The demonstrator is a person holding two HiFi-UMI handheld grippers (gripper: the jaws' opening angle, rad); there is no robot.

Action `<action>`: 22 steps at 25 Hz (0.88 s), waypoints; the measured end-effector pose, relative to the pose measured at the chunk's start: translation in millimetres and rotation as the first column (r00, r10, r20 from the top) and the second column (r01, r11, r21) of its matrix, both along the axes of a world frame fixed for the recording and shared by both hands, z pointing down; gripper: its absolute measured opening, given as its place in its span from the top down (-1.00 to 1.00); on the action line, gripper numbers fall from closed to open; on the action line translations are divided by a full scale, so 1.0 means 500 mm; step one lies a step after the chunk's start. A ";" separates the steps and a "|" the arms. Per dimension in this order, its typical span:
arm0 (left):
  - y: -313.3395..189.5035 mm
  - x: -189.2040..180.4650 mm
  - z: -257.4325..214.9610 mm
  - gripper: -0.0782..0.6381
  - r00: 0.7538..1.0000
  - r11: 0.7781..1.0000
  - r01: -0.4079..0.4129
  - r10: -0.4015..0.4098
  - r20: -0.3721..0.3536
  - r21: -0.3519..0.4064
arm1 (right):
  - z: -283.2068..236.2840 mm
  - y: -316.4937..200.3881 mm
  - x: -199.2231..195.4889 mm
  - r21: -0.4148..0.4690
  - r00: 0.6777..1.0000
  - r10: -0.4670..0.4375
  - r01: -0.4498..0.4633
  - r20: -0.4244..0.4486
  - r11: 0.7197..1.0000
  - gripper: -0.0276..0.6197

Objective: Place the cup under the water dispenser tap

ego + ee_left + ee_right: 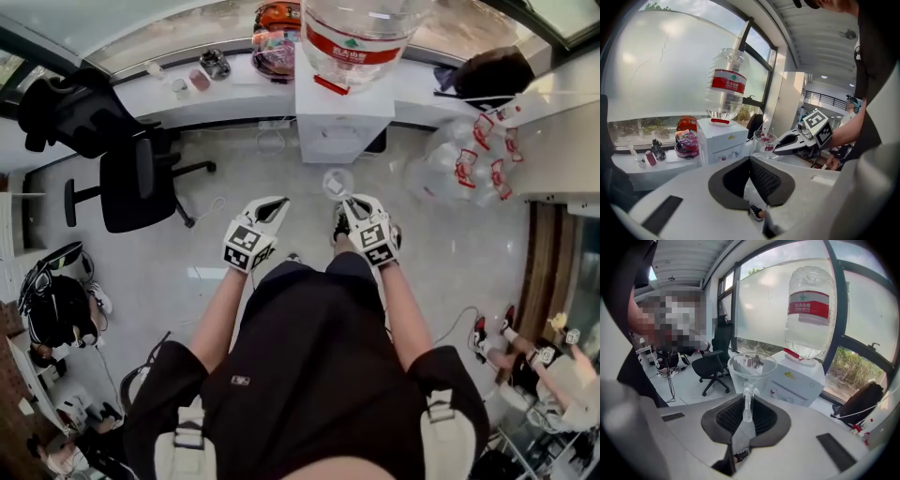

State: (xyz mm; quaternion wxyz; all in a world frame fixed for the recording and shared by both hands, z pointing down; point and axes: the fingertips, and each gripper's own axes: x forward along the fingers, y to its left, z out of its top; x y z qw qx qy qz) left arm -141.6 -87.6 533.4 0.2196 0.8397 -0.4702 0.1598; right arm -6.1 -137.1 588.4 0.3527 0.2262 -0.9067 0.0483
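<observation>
A clear plastic cup [337, 182] hangs in the air in front of the white water dispenser [343, 120], which carries an upturned bottle [361, 33]. My right gripper [352, 208] is shut on the cup's clear handle; in the right gripper view the cup [752, 370] stands upright just past my jaws [747, 411], with the dispenser [797, 380] behind it. My left gripper [270, 208] hovers beside it on the left, shut and holding nothing. The left gripper view shows its jaws [750, 176], the cup [765, 140], the right gripper [790, 143] and the dispenser [723, 140].
A black office chair [131, 183] stands on the floor at the left. Small bottles and bags lie on the white window ledge [234, 94] beside the dispenser. Empty water bottles [469, 159] are piled at the right. A seated person's legs [525, 361] show at lower right.
</observation>
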 end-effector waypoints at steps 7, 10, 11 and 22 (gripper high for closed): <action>-0.051 0.030 0.012 0.79 0.999 0.998 -0.039 0.039 0.009 -0.040 | 0.048 -0.041 0.034 -0.058 0.998 0.055 -0.055 0.004 0.997 0.85; -0.079 0.045 0.015 0.79 0.998 0.997 -0.060 0.060 0.006 -0.042 | 0.076 -0.057 0.047 -0.080 0.998 0.068 -0.069 -0.003 0.994 0.85; -0.087 0.051 0.018 0.79 0.998 0.997 -0.068 0.069 0.006 -0.039 | 0.086 -0.064 0.051 -0.085 0.997 0.071 -0.072 -0.006 0.994 0.85; -0.146 0.112 0.038 0.79 0.993 0.992 -0.117 0.117 -0.011 -0.037 | 0.156 -0.142 0.101 -0.114 0.992 0.118 -0.121 -0.036 0.986 0.85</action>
